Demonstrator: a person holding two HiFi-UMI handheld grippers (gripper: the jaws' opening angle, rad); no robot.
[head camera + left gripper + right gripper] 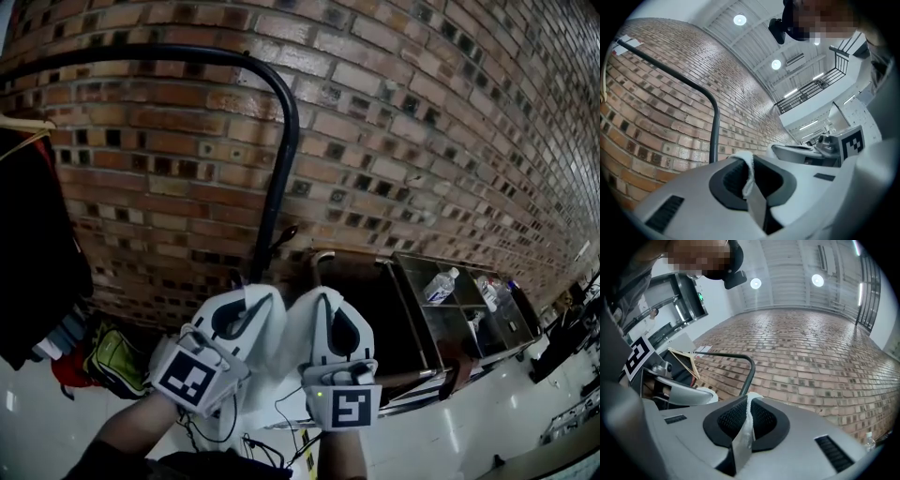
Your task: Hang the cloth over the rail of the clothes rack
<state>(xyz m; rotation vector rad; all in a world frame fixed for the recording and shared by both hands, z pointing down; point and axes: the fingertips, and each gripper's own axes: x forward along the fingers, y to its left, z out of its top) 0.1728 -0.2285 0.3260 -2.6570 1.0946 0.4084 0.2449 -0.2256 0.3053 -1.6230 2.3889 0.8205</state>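
I'm holding both grippers side by side, low in the head view, in front of the brick wall (422,141). The left gripper (255,295) and the right gripper (323,298) are sitting just beside each other, their marker cubes facing the camera, and both are pointing upward toward the bricks.

In the left gripper view, the jaws are pinching a white cloth (749,172); its folded edge is poking up out of the narrow slot between the dark pads. The right gripper view is showing the same thing, with the jaws closed on a strip of the same white cloth, which is standing up between the ribbed pads. So I'm gripping the cloth with both grippers, each clamping its own part of the fabric. How the rest of it is hanging below them I cannot tell.

The rail (187,49) of the clothes rack is running as a black tube across the top of the head view, then curving down into an upright just above the left gripper. The cloth is sitting below that rail and is not yet touching it.

Dark clothes (33,234) are hanging at the far left of the rack, with a wooden hanger (23,124) above them. A green bag (112,361) is lying on the floor beneath them. To the right, a metal cart (417,319) is carrying a plastic bottle (441,284).
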